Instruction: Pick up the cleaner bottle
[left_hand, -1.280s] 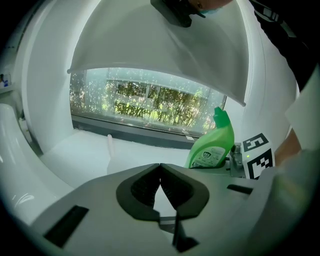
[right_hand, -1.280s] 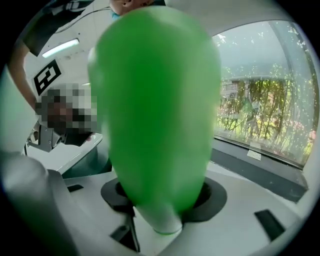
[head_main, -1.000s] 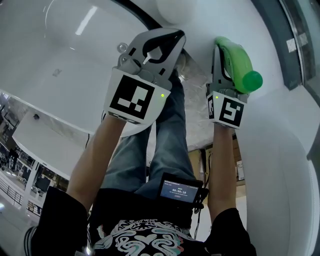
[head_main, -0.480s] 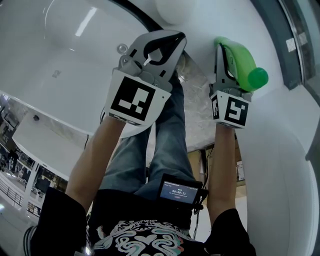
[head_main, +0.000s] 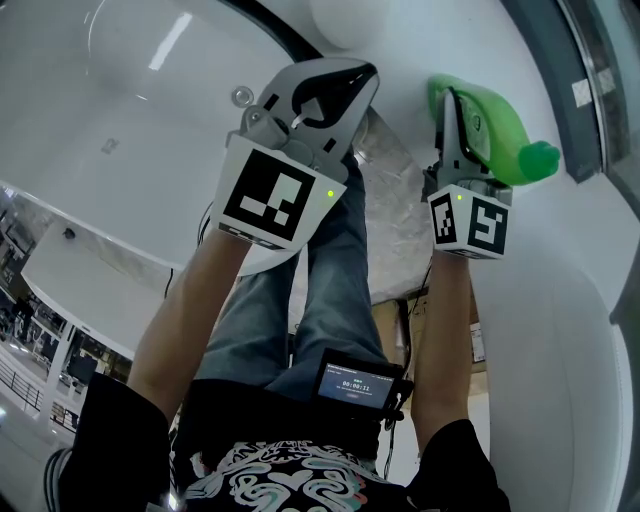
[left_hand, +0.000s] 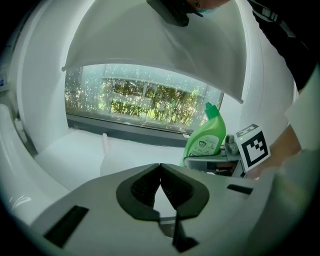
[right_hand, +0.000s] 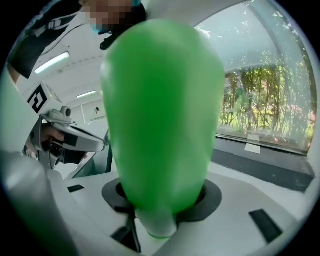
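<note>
The right hand-held gripper (head_main: 458, 125) is clenched around the green cleaner bottle (head_main: 497, 128) — up at two o'clock in the head view, its cap pointing toward four o'clock. The left hand-held gripper (head_main: 322, 85) sits near twelve o'clock, jaws pressed together on nothing.

Bright daylight, fisheye-warped edges

Green plastic cleaner bottle (head_main: 497, 132), green angled cap, label on one face. Clamped between the right gripper (right_hand: 161, 202) jaws, apparently at its lower body; the cap end sticks out to one side of the claw.
</note>
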